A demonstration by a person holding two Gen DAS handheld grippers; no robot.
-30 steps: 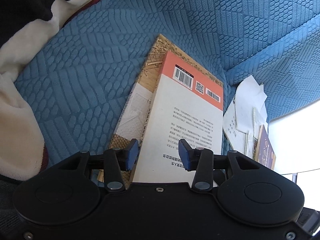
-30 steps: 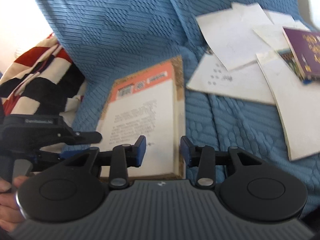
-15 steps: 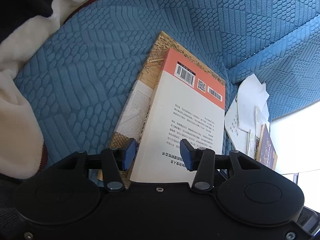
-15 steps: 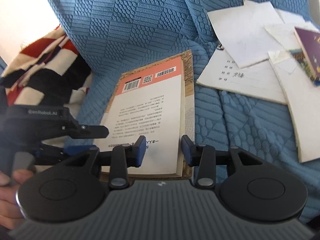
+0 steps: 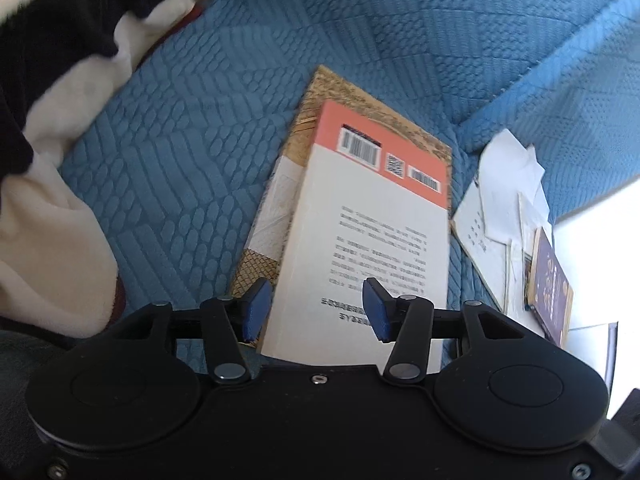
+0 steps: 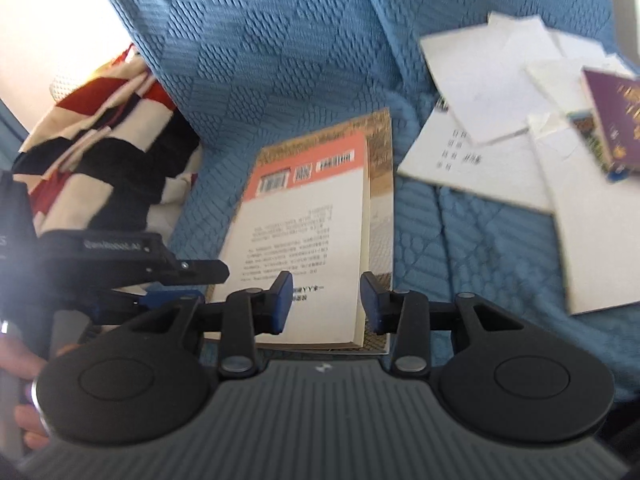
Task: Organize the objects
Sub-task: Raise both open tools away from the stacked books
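A white book (image 5: pixel 372 248) with an orange band lies face down on a tan book (image 5: pixel 308 120), both flat on the blue sofa (image 5: pixel 180 152); take the white book as the landmark. The left gripper (image 5: pixel 316 308) hangs over its near end with jaws spread, gripping nothing; one pad sits off its edge, the other above its cover. The right gripper (image 6: pixel 326 302) hovers over the near end too, jaws apart, empty, straddling the page edge.

Only the right view shows the left gripper from outside, just beside the white book, with fingers (image 6: pixel 20 360) of the hand wrapped on its handle; it also shows the red in the striped blanket (image 6: pixel 104 128) beyond. The left view shows the tan book sticking out along the white book's other side. Loose papers (image 6: pixel 492 80) and a purple booklet (image 6: pixel 612 116) lie well apart from it, clearer in the right view.
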